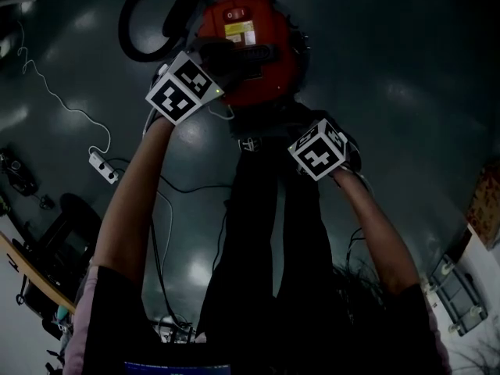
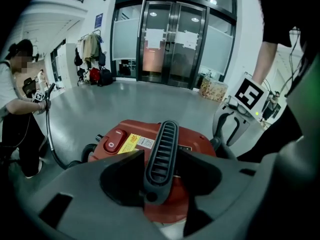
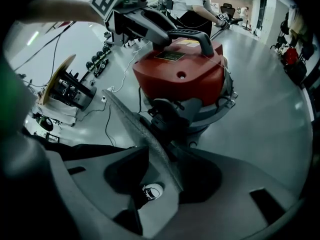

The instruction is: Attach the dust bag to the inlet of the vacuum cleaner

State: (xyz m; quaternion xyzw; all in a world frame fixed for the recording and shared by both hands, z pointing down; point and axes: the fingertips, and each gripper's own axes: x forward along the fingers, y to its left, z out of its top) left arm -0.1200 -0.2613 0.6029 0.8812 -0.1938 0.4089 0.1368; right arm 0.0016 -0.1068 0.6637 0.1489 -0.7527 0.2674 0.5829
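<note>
The red vacuum cleaner (image 1: 250, 53) stands on the grey floor in front of my legs. My left gripper (image 2: 161, 169) has its jaws on both sides of the black ribbed handle (image 2: 161, 154) on the vacuum's top and presses on it. The right gripper view shows that grip from the side, at the handle's near end (image 3: 192, 35). My right gripper (image 3: 161, 156) hangs low beside the vacuum's grey base (image 3: 190, 114), jaws apart. A thin grey woven-looking strip (image 3: 135, 124), perhaps the dust bag's edge, runs between them and lies along one finger. The inlet is hidden.
A black hose (image 1: 144, 30) curls behind the vacuum. A white power strip (image 1: 103, 166) and cables lie on the floor to the left. Another person (image 2: 20, 114) stands far left holding a wand. A dark chair (image 1: 62, 241) and a rack (image 3: 70, 89) are off to the side.
</note>
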